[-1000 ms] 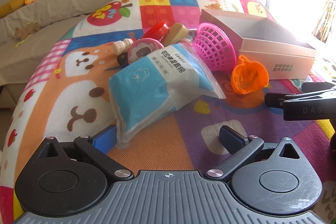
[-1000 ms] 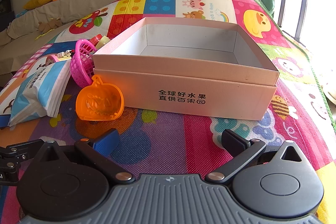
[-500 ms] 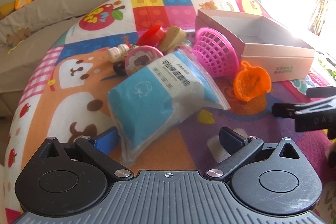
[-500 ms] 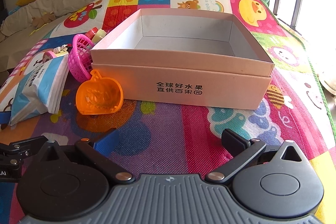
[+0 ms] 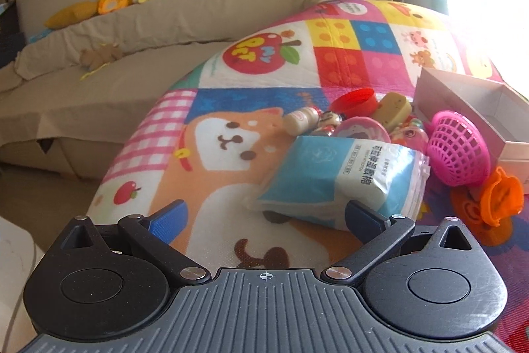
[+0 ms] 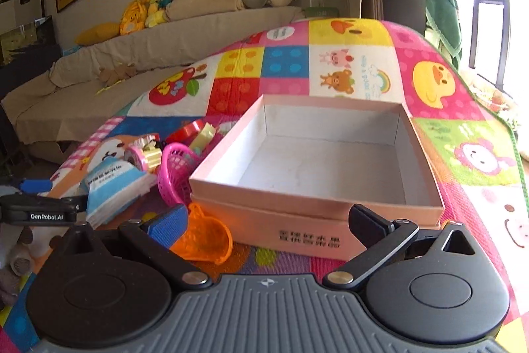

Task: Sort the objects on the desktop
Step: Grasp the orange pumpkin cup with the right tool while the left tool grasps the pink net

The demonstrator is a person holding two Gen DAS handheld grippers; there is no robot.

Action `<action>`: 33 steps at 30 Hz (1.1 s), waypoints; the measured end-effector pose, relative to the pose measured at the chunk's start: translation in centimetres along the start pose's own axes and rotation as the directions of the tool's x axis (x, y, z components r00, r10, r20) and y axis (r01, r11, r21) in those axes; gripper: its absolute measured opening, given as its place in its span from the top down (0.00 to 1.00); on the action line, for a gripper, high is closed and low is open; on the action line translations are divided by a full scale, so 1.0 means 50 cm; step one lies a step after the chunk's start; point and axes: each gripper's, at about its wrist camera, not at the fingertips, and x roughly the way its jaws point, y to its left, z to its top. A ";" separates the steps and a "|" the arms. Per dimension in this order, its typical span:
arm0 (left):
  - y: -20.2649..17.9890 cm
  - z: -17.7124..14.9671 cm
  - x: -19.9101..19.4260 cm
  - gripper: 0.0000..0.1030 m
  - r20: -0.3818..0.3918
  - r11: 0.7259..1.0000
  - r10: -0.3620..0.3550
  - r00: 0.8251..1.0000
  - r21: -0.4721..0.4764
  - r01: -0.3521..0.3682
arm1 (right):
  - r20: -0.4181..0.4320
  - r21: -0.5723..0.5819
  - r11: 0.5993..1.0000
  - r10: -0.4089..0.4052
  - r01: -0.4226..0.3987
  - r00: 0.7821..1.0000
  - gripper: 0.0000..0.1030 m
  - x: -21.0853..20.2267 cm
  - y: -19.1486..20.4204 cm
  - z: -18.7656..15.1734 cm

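Observation:
A blue-and-white pack of cotton pads lies on the colourful play mat, also in the right wrist view. My left gripper is open, just short of the pack's near left end. Behind the pack lie a pink basket, an orange pumpkin mould, a red cap, a small bottle and other small toys. The pink open box stands empty. My right gripper is open, above the box's near wall, with the orange mould by its left finger.
A beige sofa with plush toys runs along the back left. The mat's edge drops off at the left. The left gripper shows at the left of the right wrist view. A bright window is at the right.
My left gripper has swung left and lower, so the pack now sits to the right of its fingers. My right gripper has risen and now looks down into the box.

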 end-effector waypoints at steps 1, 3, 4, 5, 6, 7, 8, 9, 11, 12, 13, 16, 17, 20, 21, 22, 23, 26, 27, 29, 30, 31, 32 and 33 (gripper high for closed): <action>0.001 0.000 -0.013 0.00 0.022 1.000 -0.021 1.000 0.000 0.021 | 0.031 -0.028 0.999 -0.029 0.029 0.999 0.00 0.000 0.007 0.008; -0.003 0.001 -0.039 0.00 0.062 0.998 -0.054 0.997 0.015 0.053 | 0.084 -0.084 0.990 -0.105 0.112 0.991 0.00 0.004 0.014 0.022; -0.004 0.001 -0.049 0.00 0.076 0.998 -0.067 0.995 0.020 0.066 | 0.118 -0.090 0.979 -0.171 0.182 0.978 0.00 0.007 0.012 0.026; -0.005 0.002 -0.055 0.00 0.082 0.997 -0.079 0.993 0.022 0.078 | 0.149 -0.070 0.966 -0.235 0.247 0.961 0.00 0.008 0.000 0.028; -0.007 0.002 -0.059 0.00 0.083 0.996 -0.091 0.992 0.022 0.089 | 0.157 -0.025 0.956 -0.286 0.293 0.945 0.00 0.010 -0.020 0.031; -0.007 0.002 -0.061 0.00 0.081 0.995 -0.103 0.991 0.022 0.101 | 0.142 0.045 0.945 -0.326 0.323 0.935 0.00 0.009 -0.043 0.030; -0.010 0.002 -0.061 0.00 0.075 0.993 -0.121 0.990 0.021 0.119 | 0.106 0.124 0.931 -0.356 0.343 0.928 0.00 0.012 -0.070 0.028; -0.014 0.001 -0.063 0.00 0.071 0.990 -0.140 0.988 0.026 0.138 | 0.052 0.201 0.916 -0.364 0.347 0.930 0.00 0.020 -0.097 0.023; -0.027 0.002 -0.063 0.00 0.073 0.983 -0.180 0.981 0.042 0.177 | -0.045 0.324 0.903 -0.283 0.282 0.958 0.00 0.038 -0.143 0.004; -0.036 0.003 -0.063 0.00 0.076 0.980 -0.195 0.978 0.054 0.191 | -0.070 0.373 0.895 -0.234 0.243 0.970 0.00 0.047 -0.156 -0.007; -0.045 0.004 -0.062 0.00 0.078 0.977 -0.207 0.975 0.069 0.202 | -0.084 0.404 0.890 -0.196 0.213 0.977 0.00 0.056 -0.160 -0.016; -0.070 0.007 -0.060 0.00 0.077 0.970 -0.230 0.970 0.101 0.222 | -0.075 0.413 0.894 -0.160 0.177 0.984 0.00 0.079 -0.135 -0.026; -0.076 0.008 -0.059 0.00 0.073 0.968 -0.235 0.969 0.108 0.226 | -0.069 0.406 0.896 -0.166 0.180 0.984 0.00 0.087 -0.129 -0.021; -0.087 0.005 -0.052 0.00 0.055 0.968 -0.229 0.972 0.121 0.221 | -0.042 0.399 0.914 -0.065 0.076 0.997 0.00 0.107 -0.121 -0.006; -0.085 0.002 -0.050 0.00 0.050 0.969 -0.222 0.974 0.121 0.215 | -0.034 0.389 0.920 -0.035 0.046 0.999 0.00 0.109 -0.115 0.001; -0.083 0.000 -0.049 0.00 0.047 0.972 -0.211 0.976 0.118 0.204 | -0.014 0.365 0.930 -0.048 0.050 0.999 0.00 0.102 -0.103 0.008; -0.079 -0.001 -0.049 0.00 0.044 0.975 -0.198 0.979 0.111 0.192 | 0.019 0.323 0.944 -0.070 0.060 0.997 0.00 0.089 -0.087 0.014; -0.058 -0.004 -0.042 0.00 0.032 0.985 -0.156 0.987 0.078 0.153 | 0.073 0.140 0.989 -0.051 0.040 0.996 0.00 0.047 -0.031 0.018; -0.051 -0.003 -0.039 0.00 0.030 0.988 -0.143 0.989 0.065 0.141 | 0.057 0.063 0.998 0.003 -0.006 0.998 0.00 0.034 -0.005 0.013; -0.042 -0.001 -0.037 0.00 0.033 0.991 -0.128 0.991 0.038 0.127 | -0.016 -0.042 0.995 0.085 -0.086 0.996 0.00 0.032 0.042 -0.007; -0.040 0.003 -0.038 0.00 0.036 0.992 -0.127 0.991 0.027 0.126 | -0.051 -0.082 0.991 0.102 -0.106 0.994 0.00 0.037 0.067 -0.020; -0.040 0.006 -0.040 0.00 0.040 0.991 -0.130 0.991 0.019 0.129 | -0.075 -0.116 0.987 0.105 -0.113 0.992 0.05 0.044 0.088 -0.033; -0.043 0.010 -0.045 0.00 0.045 0.990 -0.139 0.989 0.019 0.139 | -0.096 -0.148 0.982 0.102 -0.116 0.990 0.15 0.055 0.105 -0.042; -0.047 0.013 -0.050 0.00 0.051 0.988 -0.151 0.987 0.026 0.150 | -0.114 -0.166 0.980 0.091 -0.109 0.989 0.18 0.068 0.115 -0.048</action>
